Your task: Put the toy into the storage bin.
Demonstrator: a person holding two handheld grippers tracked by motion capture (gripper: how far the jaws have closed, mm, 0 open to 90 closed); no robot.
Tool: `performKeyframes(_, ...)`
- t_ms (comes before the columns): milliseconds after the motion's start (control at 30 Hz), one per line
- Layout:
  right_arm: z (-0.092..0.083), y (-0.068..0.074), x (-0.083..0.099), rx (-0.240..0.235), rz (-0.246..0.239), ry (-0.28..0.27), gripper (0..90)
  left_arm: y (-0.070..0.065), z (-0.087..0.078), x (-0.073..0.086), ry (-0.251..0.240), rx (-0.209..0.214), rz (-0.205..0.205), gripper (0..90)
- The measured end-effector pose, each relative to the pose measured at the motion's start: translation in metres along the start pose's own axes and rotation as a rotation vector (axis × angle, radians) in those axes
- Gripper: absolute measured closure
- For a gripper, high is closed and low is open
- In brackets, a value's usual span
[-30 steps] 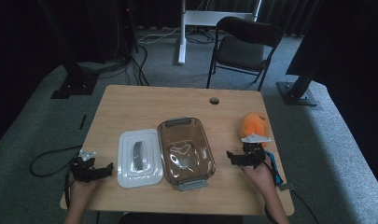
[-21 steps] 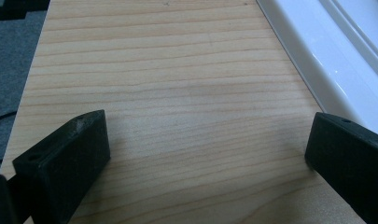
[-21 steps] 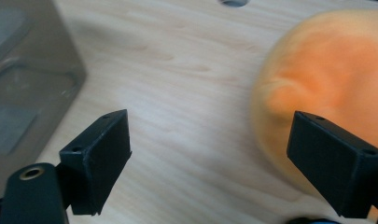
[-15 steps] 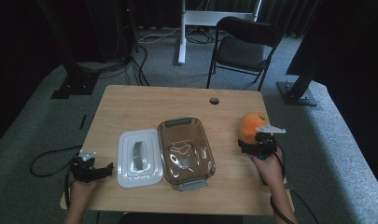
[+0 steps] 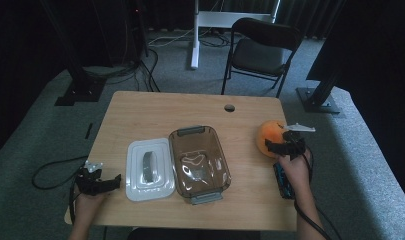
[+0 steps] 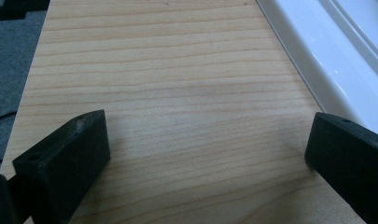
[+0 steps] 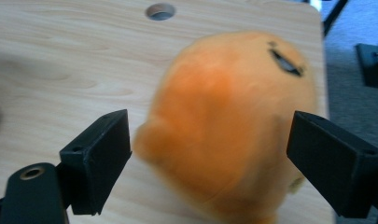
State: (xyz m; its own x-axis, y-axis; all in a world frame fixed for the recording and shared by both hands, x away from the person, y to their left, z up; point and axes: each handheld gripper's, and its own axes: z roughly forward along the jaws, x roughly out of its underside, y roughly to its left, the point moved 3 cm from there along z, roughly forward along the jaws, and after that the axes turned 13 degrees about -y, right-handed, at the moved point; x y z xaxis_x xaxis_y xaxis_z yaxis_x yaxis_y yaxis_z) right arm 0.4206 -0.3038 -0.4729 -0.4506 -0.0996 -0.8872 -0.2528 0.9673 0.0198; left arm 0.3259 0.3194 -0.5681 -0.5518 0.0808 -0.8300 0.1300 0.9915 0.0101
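An orange plush toy [image 5: 269, 136] lies near the table's right edge. My right gripper [image 5: 284, 146] is at it, open, with the orange plush toy [image 7: 228, 126] sitting between the two spread jaws and no jaw pressing on it. A clear brownish container [image 5: 198, 163] stands at the table's middle, and a white lid [image 5: 149, 167] with a grey handle lies to its left. My left gripper [image 5: 101, 183] rests open near the front left corner, with bare wood between its jaws and the white lid [image 6: 336, 60] just to its right.
The wooden table [image 5: 180, 110] has a cable hole [image 5: 229, 107] near its far edge. A black folding chair [image 5: 260, 50] and a white stand [image 5: 196, 30] are beyond the table. Black stand bases sit on the grey carpet at both sides. A cable [image 5: 52, 172] trails off the left.
My right gripper has moved forward and to the right, from in front of the plush toy to around it. The left gripper has stayed put.
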Motion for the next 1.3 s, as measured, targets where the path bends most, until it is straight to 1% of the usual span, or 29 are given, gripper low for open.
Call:
performKeyframes(167, 0.007, -0.013, -0.002, 0.021, 0.044, 0.008, 13.2, 0.0, 0.0, 0.0, 0.0, 0.0, 0.0, 0.3)
performKeyframes(233, 0.012, -0.017, -0.002, 0.029, 0.053, 0.02, 13.5, 0.0, 0.0, 0.0, 0.0, 0.0, 0.0, 0.3)
performKeyframes(367, 0.018, -0.021, 0.0, 0.035, 0.071, 0.034, 13.6, 0.0, 0.0, 0.0, 0.0, 0.0, 0.0, 0.3)
performKeyframes(533, 0.024, -0.021, 0.006, 0.025, 0.099, 0.046, 13.6, 0.0, 0.0, 0.0, 0.0, 0.0, 0.0, 0.3)
performKeyframes(667, 0.028, -0.017, 0.012, 0.021, 0.096, 0.05, 14.3, 0.0, 0.0, 0.0, 0.0, 0.0, 0.0, 0.3)
performKeyframes(733, 0.03, -0.014, 0.016, 0.011, 0.1, 0.05, 14.7, 0.0, 0.0, 0.0, 0.0, 0.0, 0.0, 0.3)
performKeyframes(800, 0.032, -0.01, 0.019, 0.014, 0.091, 0.051, 16.4, 0.0, 0.0, 0.0, 0.0, 0.0, 0.0, 0.3)
performKeyframes(933, 0.033, -0.006, 0.021, 0.011, 0.076, 0.041, 20.9, 0.0, 0.0, 0.0, 0.0, 0.0, 0.0, 0.3)
performKeyframes(1000, 0.032, -0.006, 0.021, 0.006, 0.08, 0.039, 24.8, 0.0, 0.0, 0.0, 0.0, 0.0, 0.0, 0.3)
performKeyframes(1100, 0.031, -0.008, 0.022, -0.005, 0.084, 0.035, 31.6, 0.0, 0.0, 0.0, 0.0, 0.0, 0.0, 0.3)
performKeyframes(1167, 0.029, -0.009, 0.022, -0.01, 0.086, 0.033, 37.9, 0.0, 0.0, 0.0, 0.0, 0.0, 0.0, 0.3)
performKeyframes(1300, 0.026, -0.009, 0.02, -0.001, 0.061, 0.034, 48.3, 0.0, 0.0, 0.0, 0.0, 0.0, 0.0, 0.3)
